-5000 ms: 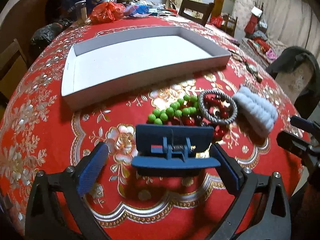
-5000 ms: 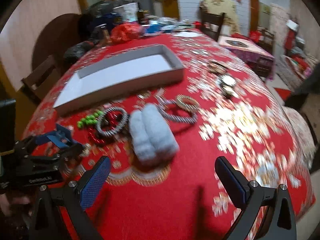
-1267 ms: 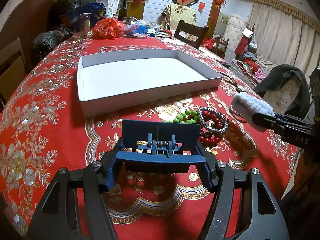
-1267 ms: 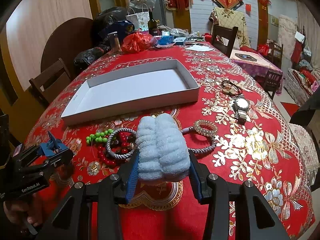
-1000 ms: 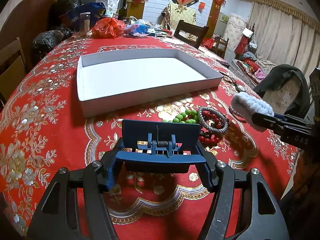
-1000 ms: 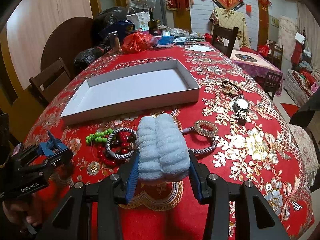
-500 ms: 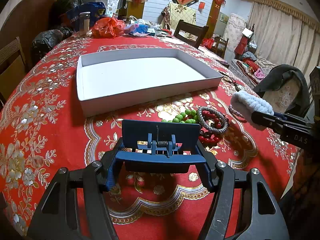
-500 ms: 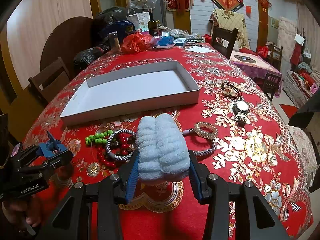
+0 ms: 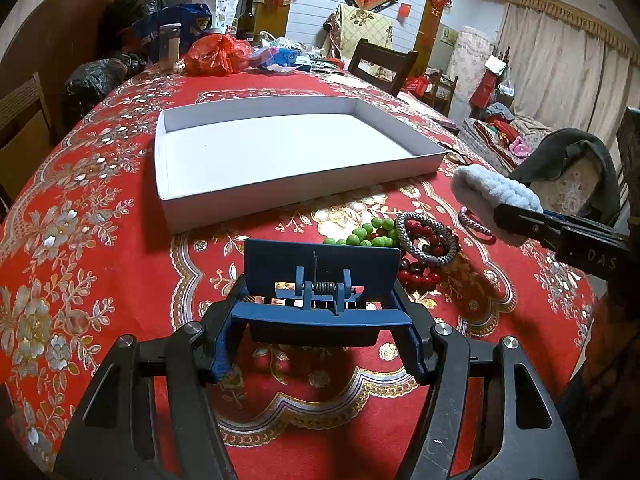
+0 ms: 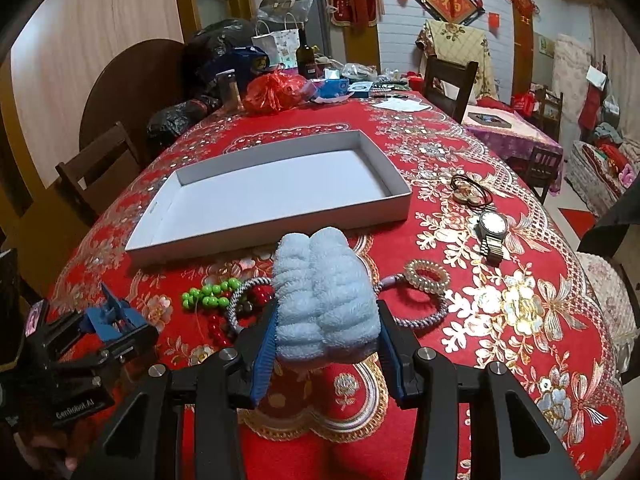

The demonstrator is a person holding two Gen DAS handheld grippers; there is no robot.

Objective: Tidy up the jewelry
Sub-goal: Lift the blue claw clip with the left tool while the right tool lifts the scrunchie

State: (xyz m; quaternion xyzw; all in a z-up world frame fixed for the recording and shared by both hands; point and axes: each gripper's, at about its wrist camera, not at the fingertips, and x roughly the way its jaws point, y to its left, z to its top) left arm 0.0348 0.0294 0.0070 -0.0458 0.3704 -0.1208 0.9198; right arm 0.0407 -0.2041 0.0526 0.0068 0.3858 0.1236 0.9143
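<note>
My left gripper [image 9: 320,320] is shut on a blue hair clip [image 9: 322,280] and holds it above the red tablecloth; it also shows in the right wrist view [image 10: 116,320]. My right gripper [image 10: 326,344] is shut on a fluffy light-blue scrunchie [image 10: 324,300], seen from the side in the left wrist view [image 9: 492,192]. The empty white tray [image 9: 280,200] [image 10: 260,240] lies just beyond both. Green beads [image 9: 368,236], red beads [image 9: 416,272] and a grey braided bracelet [image 9: 426,240] lie between the grippers and the tray.
A spiral hair tie [image 10: 426,276], a wristwatch [image 10: 494,232] and black hair ties [image 10: 470,192] lie to the right on the tablecloth [image 10: 520,320]. Bags, a bottle and clutter [image 10: 276,92] stand at the table's far end. Chairs [image 10: 100,168] surround the table.
Five seconds ago both grippers were open with the clip and scrunchie on the table; now each is shut on its item and lifted. Over the last second almost nothing has moved.
</note>
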